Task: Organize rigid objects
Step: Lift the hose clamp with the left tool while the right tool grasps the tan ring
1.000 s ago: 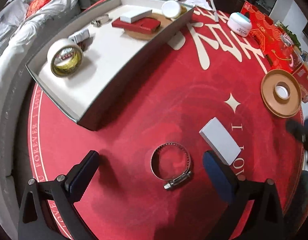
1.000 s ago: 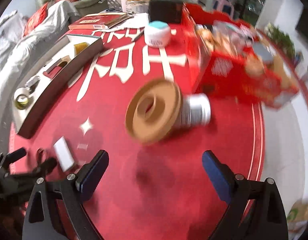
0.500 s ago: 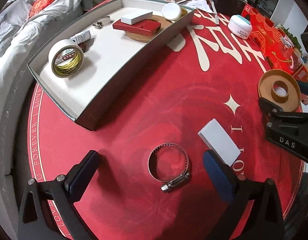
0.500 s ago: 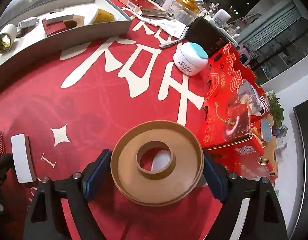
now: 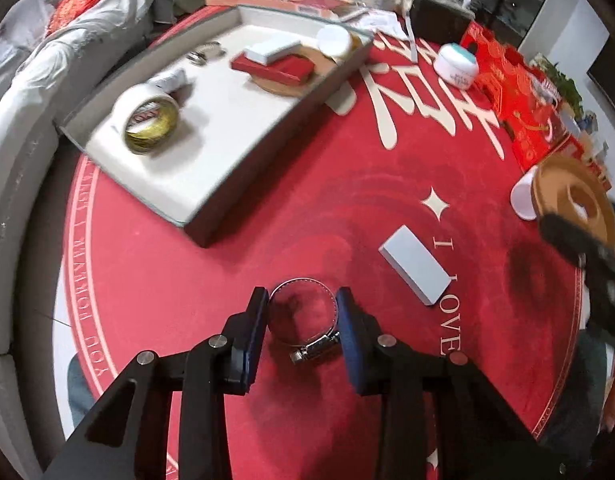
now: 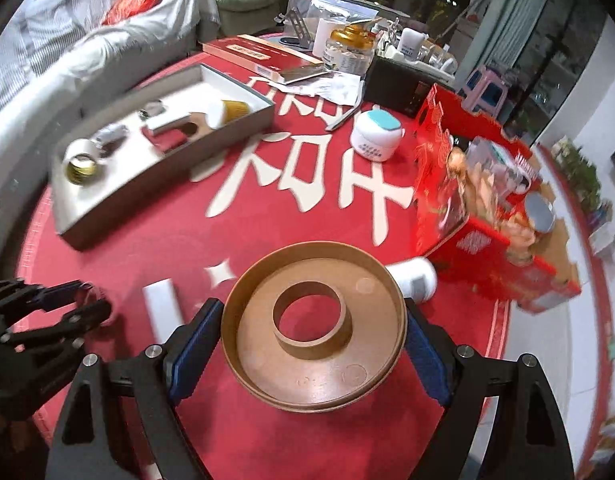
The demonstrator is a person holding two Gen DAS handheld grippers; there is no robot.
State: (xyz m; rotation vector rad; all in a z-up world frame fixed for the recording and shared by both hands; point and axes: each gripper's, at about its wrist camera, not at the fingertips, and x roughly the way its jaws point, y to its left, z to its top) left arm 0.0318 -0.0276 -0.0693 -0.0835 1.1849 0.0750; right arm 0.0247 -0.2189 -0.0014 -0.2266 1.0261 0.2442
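Two grippers loaded.
Your left gripper [image 5: 301, 316] fingers pinch the hose clamp [image 5: 303, 322]; right gripper [image 6: 313, 340] fingers clamp the brown ring [image 6: 313, 330], lower centre.

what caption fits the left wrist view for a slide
Left gripper closed around a metal hose clamp on the red tablecloth, with a white block and the gray tray beyond.

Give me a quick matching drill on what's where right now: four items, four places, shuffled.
Items:
1. hose clamp
2. brown spool
3. tape roll
4. pale block

Places:
A. inside the tray
B. between the right gripper fingers
C. loose on the red mat, right of the clamp
D. between the left gripper fingers

Pairs: 1-D, 2-B, 3-A, 4-C
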